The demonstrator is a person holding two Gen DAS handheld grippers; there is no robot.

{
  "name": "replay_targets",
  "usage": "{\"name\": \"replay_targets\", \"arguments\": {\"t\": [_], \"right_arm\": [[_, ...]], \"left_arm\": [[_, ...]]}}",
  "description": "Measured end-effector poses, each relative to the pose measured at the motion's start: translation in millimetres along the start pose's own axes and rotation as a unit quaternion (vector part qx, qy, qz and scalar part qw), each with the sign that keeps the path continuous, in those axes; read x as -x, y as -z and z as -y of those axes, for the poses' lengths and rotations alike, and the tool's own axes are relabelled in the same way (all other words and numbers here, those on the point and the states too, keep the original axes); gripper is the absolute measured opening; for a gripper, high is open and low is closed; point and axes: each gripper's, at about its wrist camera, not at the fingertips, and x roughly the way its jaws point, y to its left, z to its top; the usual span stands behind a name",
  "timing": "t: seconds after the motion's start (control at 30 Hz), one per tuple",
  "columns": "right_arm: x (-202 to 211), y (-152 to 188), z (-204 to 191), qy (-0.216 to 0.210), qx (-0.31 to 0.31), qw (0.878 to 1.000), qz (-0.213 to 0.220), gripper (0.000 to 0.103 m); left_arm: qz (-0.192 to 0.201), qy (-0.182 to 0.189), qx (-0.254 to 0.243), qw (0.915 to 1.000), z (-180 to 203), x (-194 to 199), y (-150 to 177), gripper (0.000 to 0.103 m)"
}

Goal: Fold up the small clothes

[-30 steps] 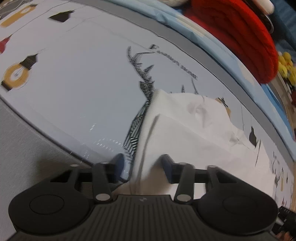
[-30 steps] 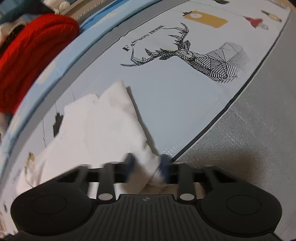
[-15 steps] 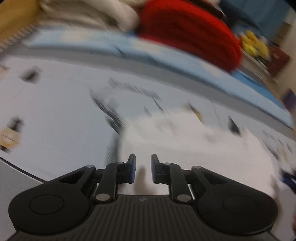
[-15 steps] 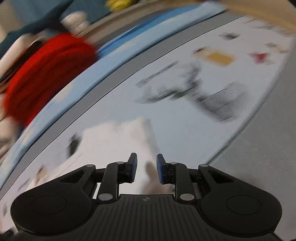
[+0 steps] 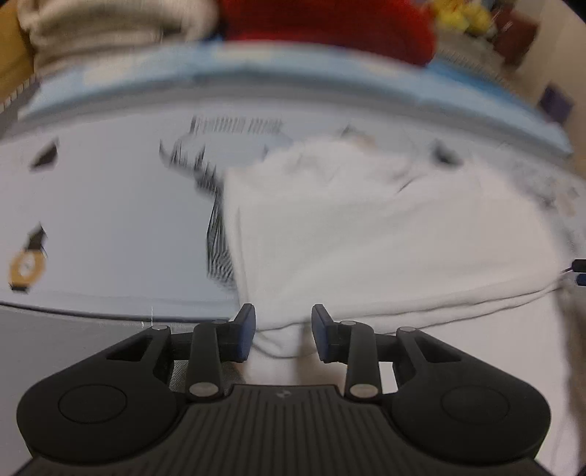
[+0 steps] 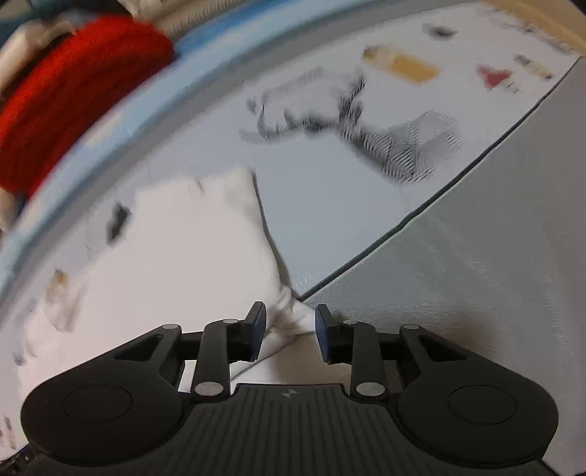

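A small white garment (image 5: 366, 234) lies folded on a pale printed mat (image 5: 110, 205). My left gripper (image 5: 282, 331) is open, its blue pads either side of the garment's near left corner without closing on it. In the right wrist view the same garment (image 6: 175, 256) lies to the left, and my right gripper (image 6: 287, 331) is open around its near right corner, at the mat's edge. Both views are blurred by motion.
The mat carries a black deer print (image 6: 366, 135) and small lamp pictures (image 5: 25, 267). A red knitted item (image 5: 329, 25) and a beige folded cloth (image 5: 102, 33) lie beyond the blue border (image 5: 293, 77). Grey surface (image 6: 476, 256) lies off the mat's edge.
Both grippers were nearly shut half a second ago and have now opened wider around the garment's near corners. Both cameras have swung, and the garment lies flatter.
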Motion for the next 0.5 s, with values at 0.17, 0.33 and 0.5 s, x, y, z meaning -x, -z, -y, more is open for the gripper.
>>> {"name": "replay_targets", "arguments": {"t": [0.17, 0.33, 0.5], "right_arm": [[104.4, 17.7, 5.2, -0.057, 0.052, 0.993, 0.086, 0.032], [181.1, 70.5, 46.3, -0.099, 0.094, 0.985, 0.107, 0.033], [177.5, 126.9, 95.1, -0.064, 0.081, 0.993, 0.058, 0.038]], "left_arm": [[0.069, 0.017, 0.011, 0.9974, 9.8, 89.6, 23.1, 0.036], [0.059, 0.023, 0.031, 0.9975, 13.9, 156.0, 89.3, 0.037], [0.007, 0.015, 0.080, 0.9966, 8.9, 164.6, 171.3, 0.037]]}}
